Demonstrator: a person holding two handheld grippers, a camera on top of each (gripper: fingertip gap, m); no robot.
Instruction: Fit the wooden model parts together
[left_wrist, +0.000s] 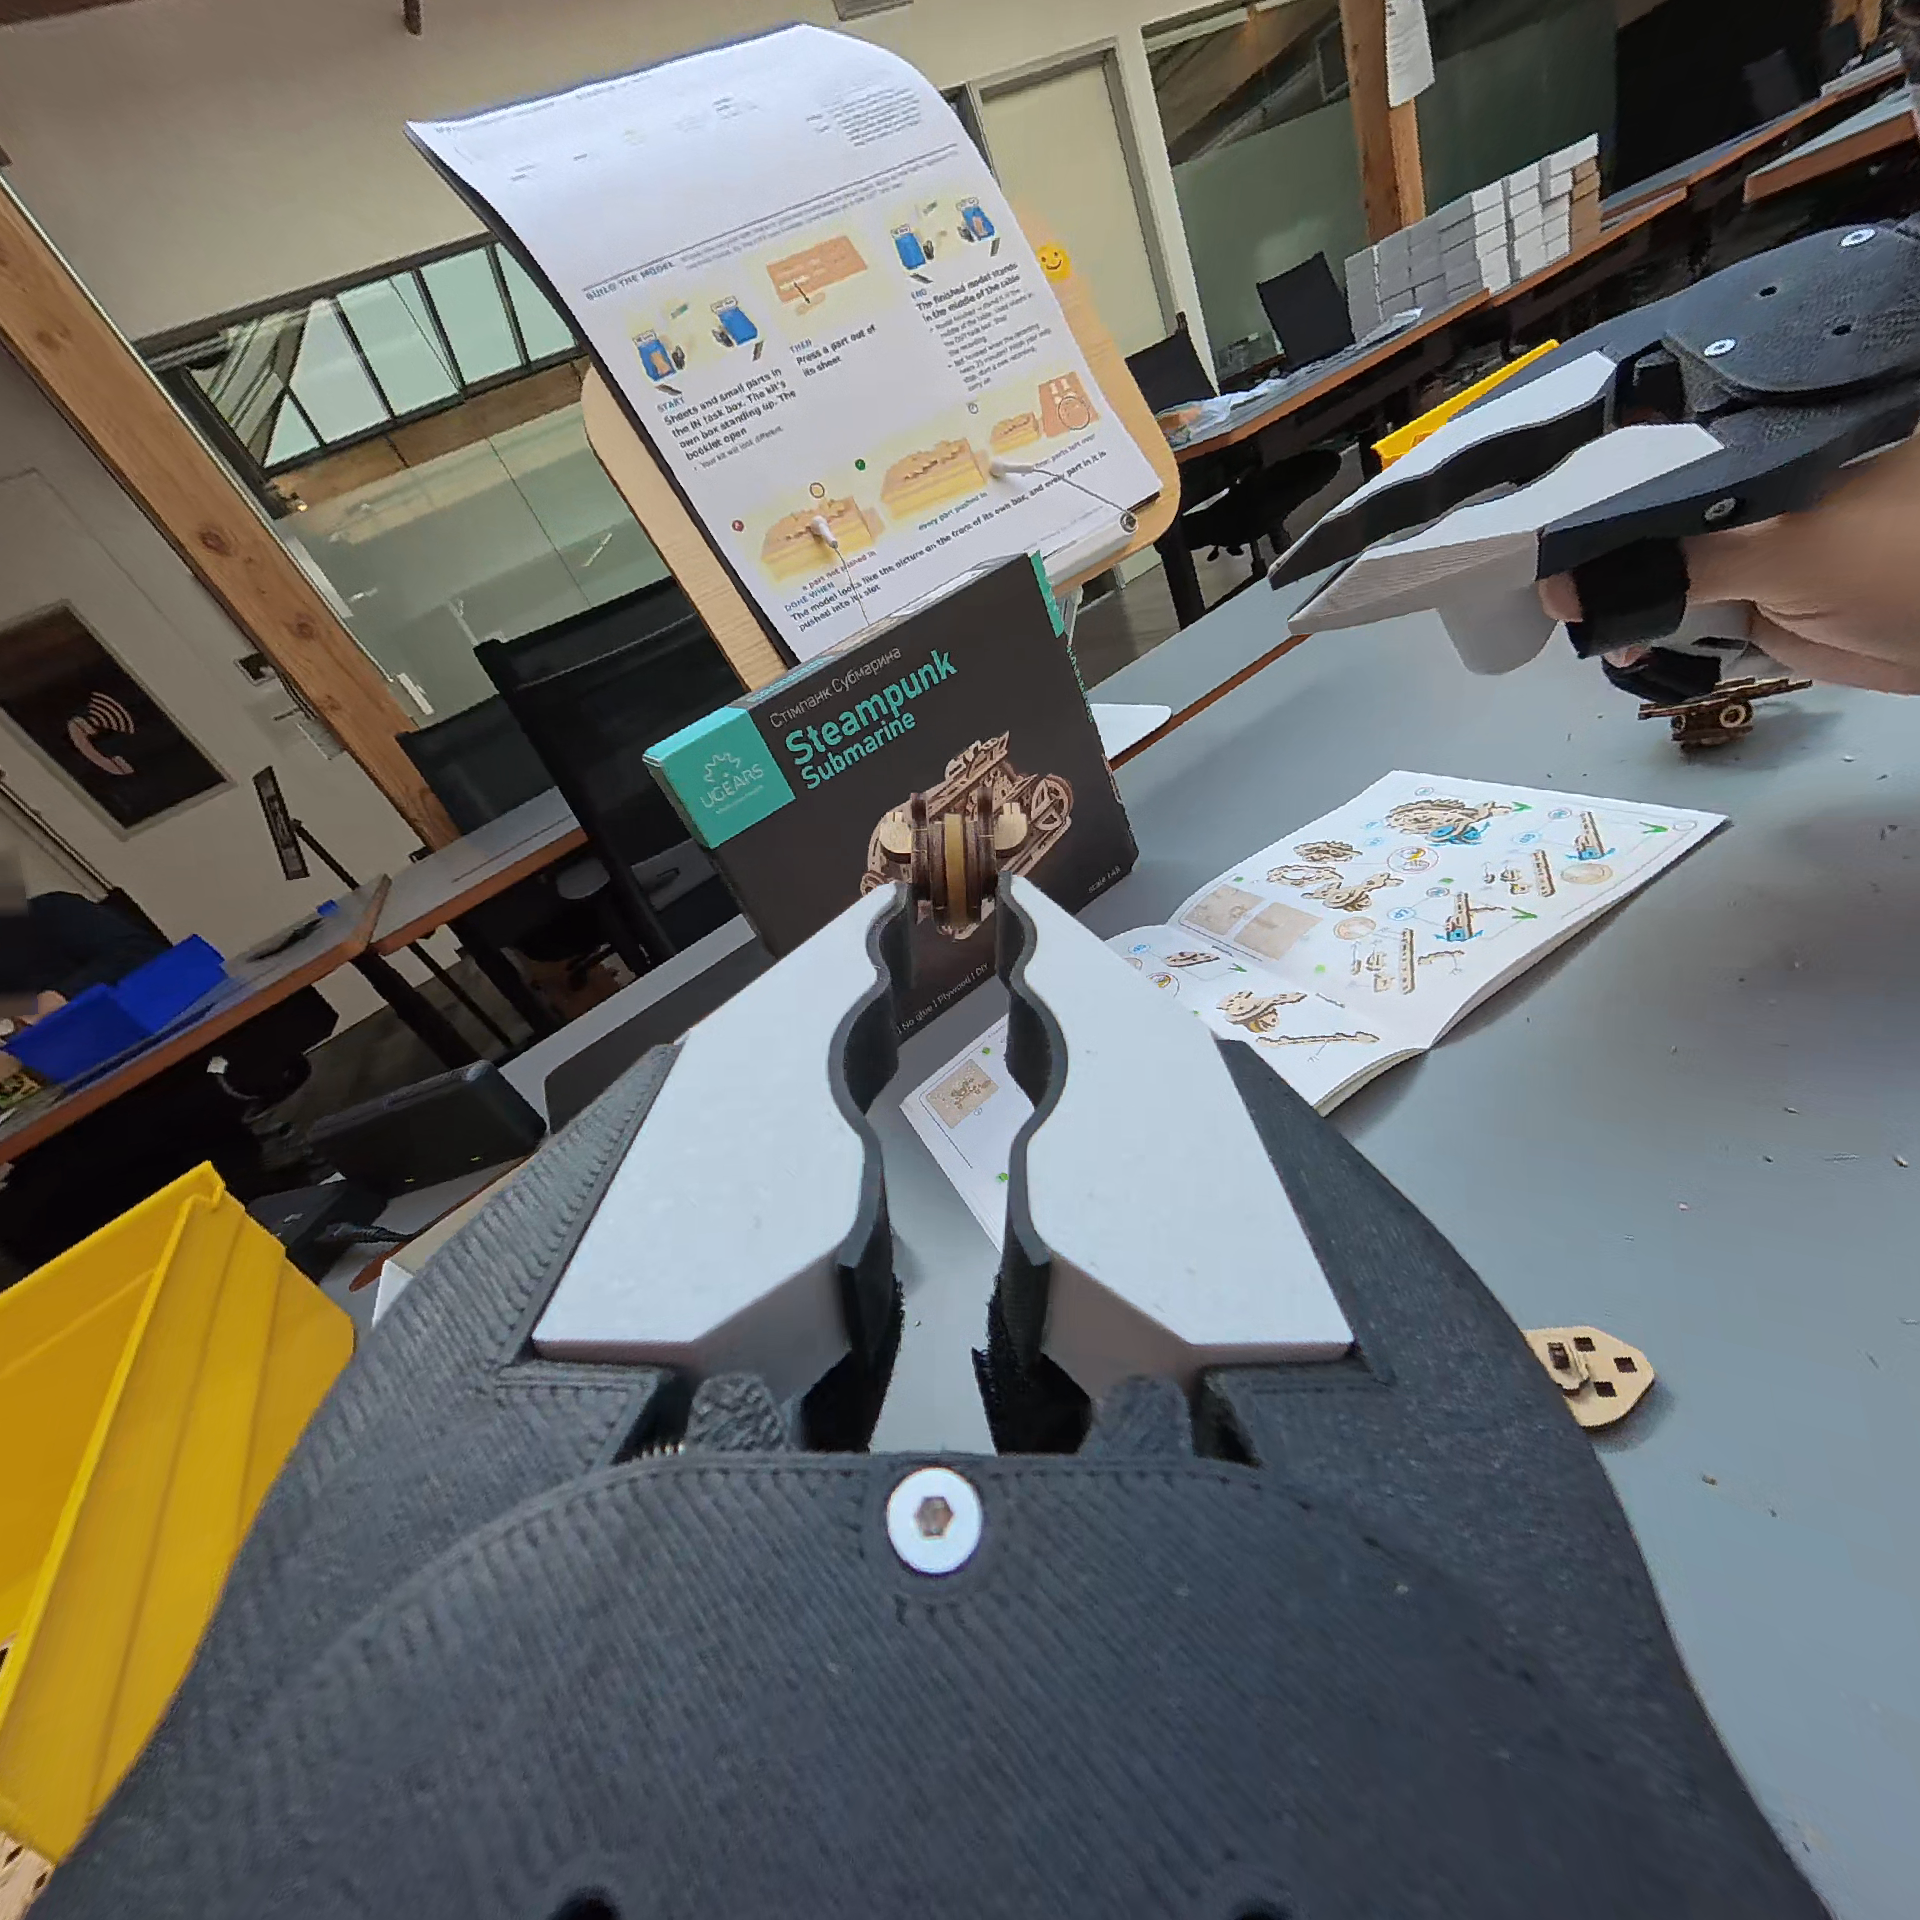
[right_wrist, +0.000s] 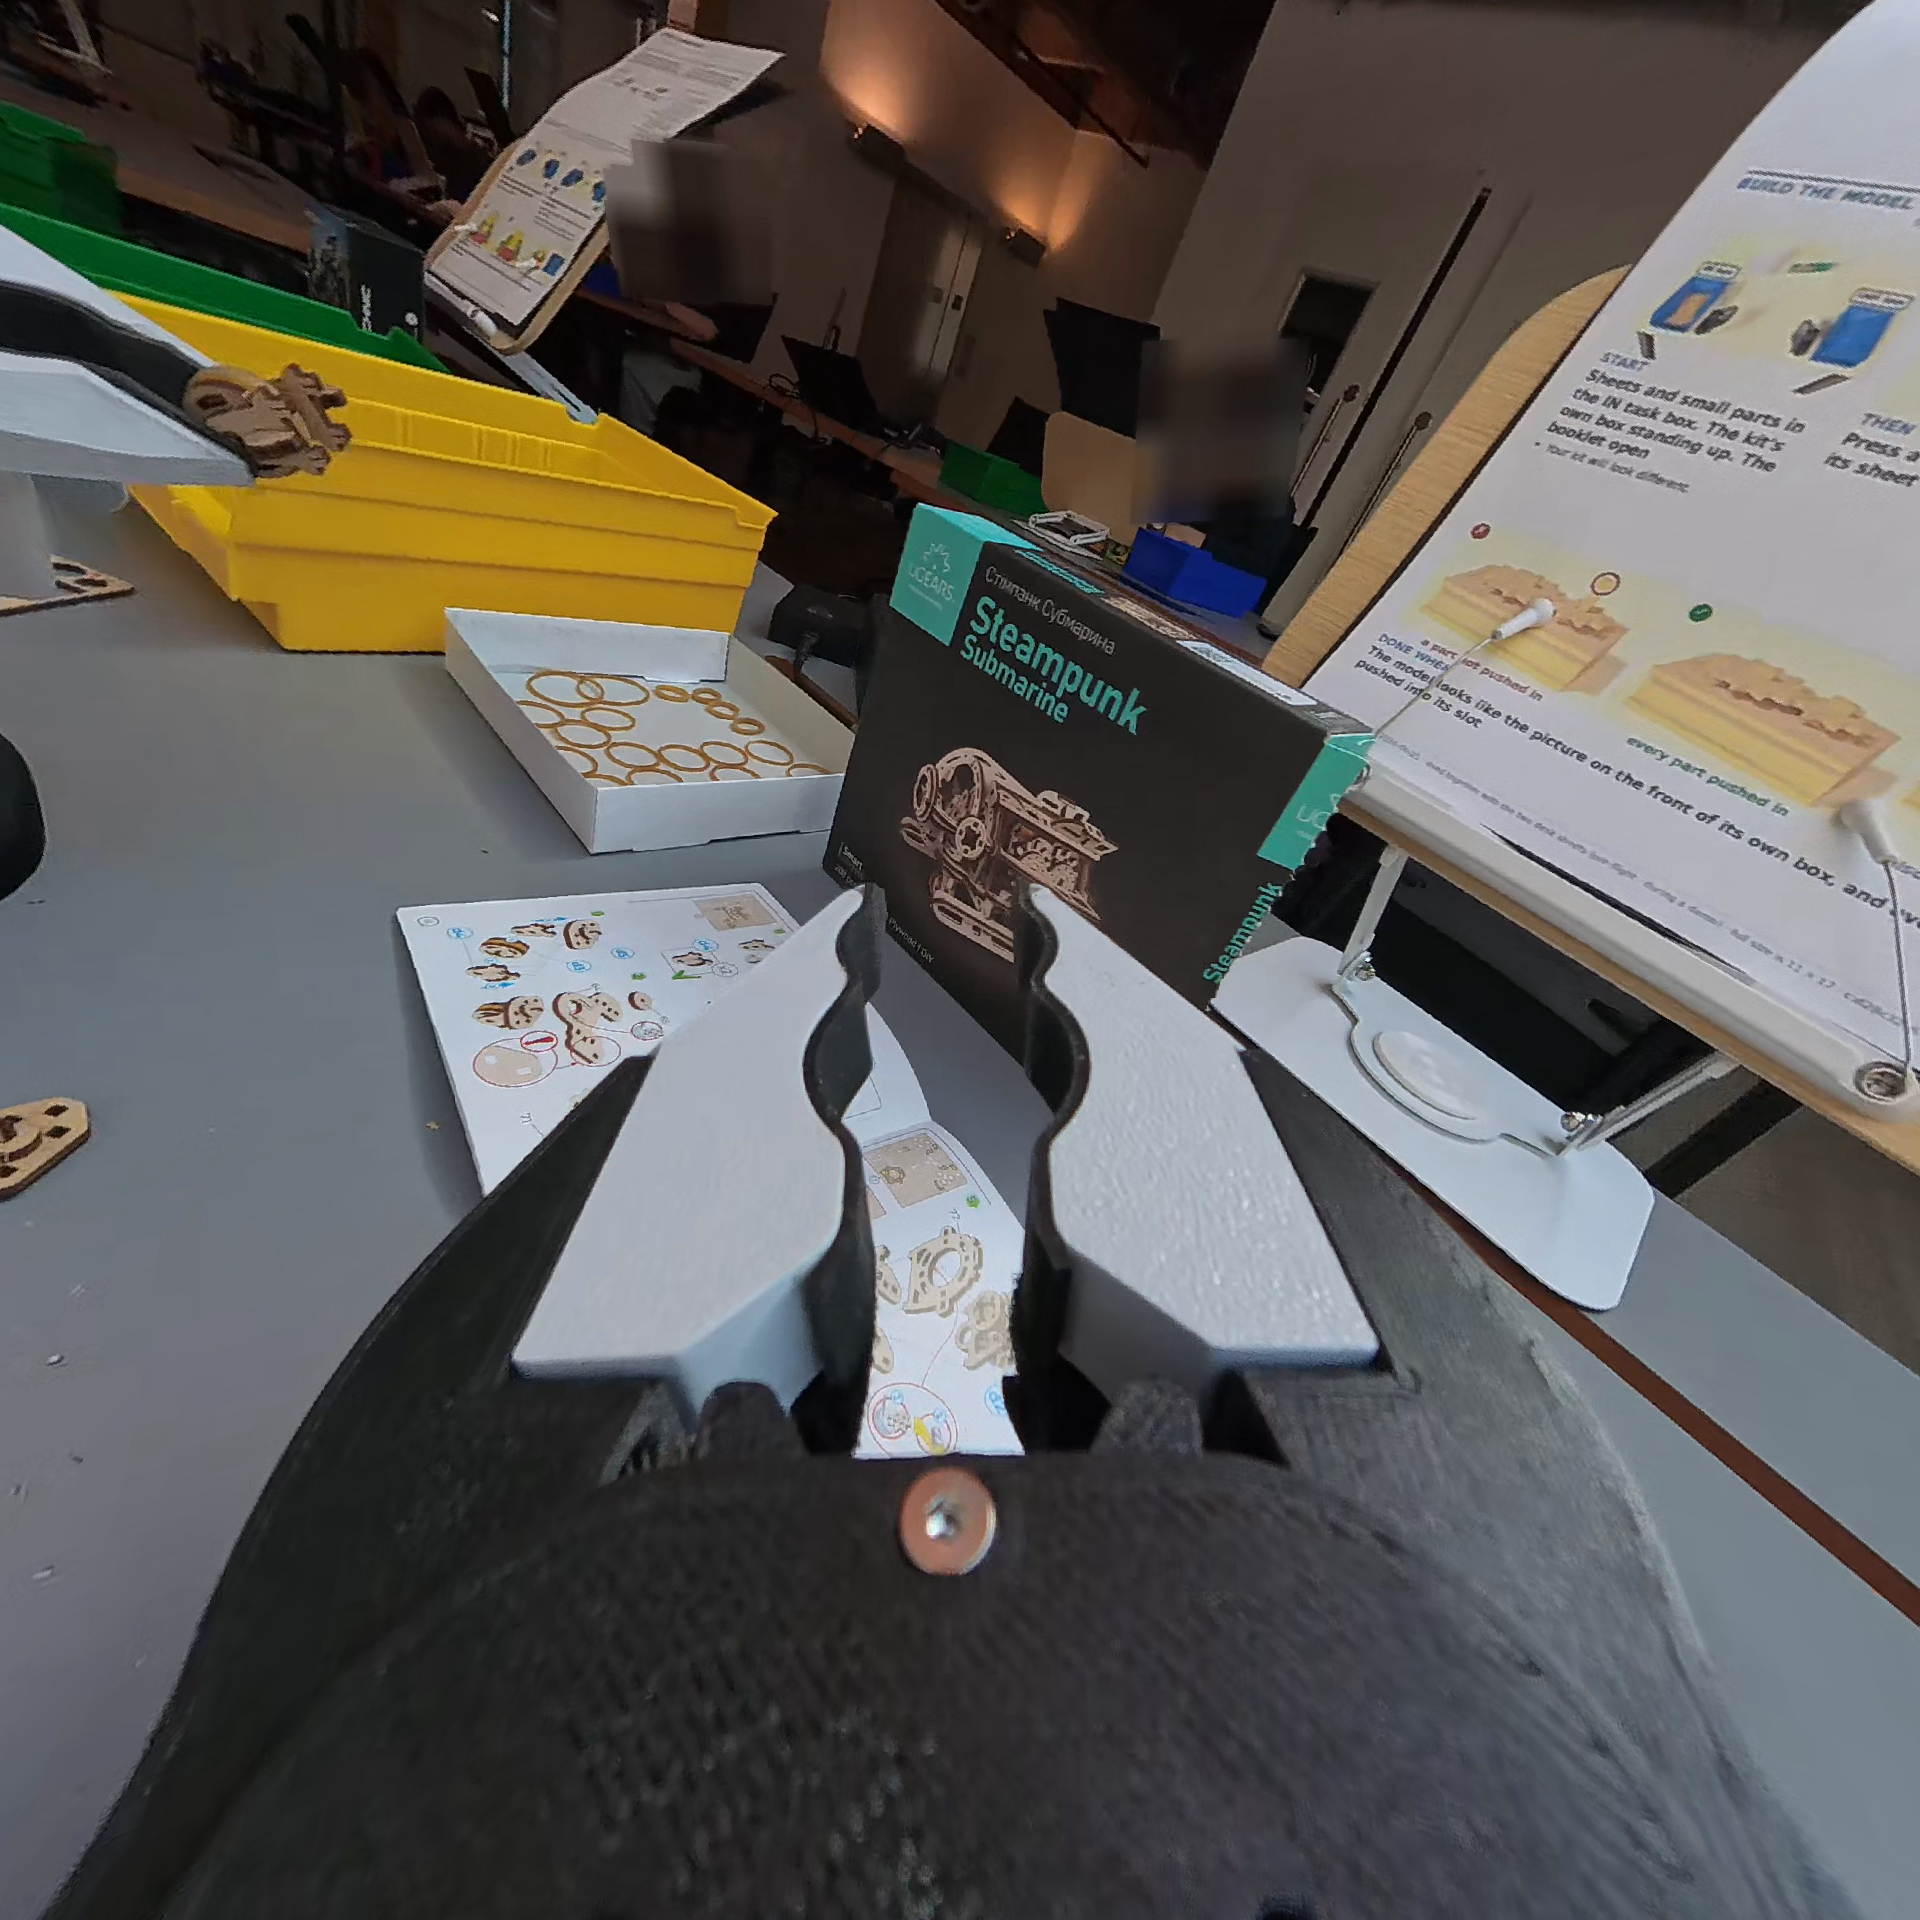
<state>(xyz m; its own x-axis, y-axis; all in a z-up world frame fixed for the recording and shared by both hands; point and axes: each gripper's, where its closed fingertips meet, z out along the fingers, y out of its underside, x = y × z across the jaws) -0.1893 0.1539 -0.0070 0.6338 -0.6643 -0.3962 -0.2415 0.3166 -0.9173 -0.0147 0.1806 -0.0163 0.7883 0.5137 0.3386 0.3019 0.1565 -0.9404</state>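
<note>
My left gripper (left_wrist: 948, 902) is shut on a small wooden sub-assembly (left_wrist: 951, 862) of round discs, held at its fingertips above the table. The right wrist view shows that gripper (right_wrist: 223, 426) at the top left with the brown wooden assembly (right_wrist: 275, 416) sticking out of its tips. My right gripper (right_wrist: 945, 914) is open and empty, above the open instruction booklet (right_wrist: 582, 997). In the left wrist view it (left_wrist: 1290, 601) hovers at the upper right, held by a hand. Another wooden sub-assembly (left_wrist: 1714, 712) lies on the table under that hand. A flat wooden piece (left_wrist: 1590, 1377) lies to the right of my left gripper.
The dark kit box (left_wrist: 894, 790) stands upright behind the booklet (left_wrist: 1403, 925). An instruction sheet on a stand (left_wrist: 810, 312) rises behind it. A yellow bin (right_wrist: 468, 520) and a white tray of rings (right_wrist: 644, 748) sit at the left. A flat wooden piece (right_wrist: 36, 1143) lies at the left edge. My right fingertips sit around 20 cm from my left ones. To reach the flat wooden piece (left_wrist: 1590, 1377) in a straight line is about 15 cm for my left fingers, about 20 cm for my right.
</note>
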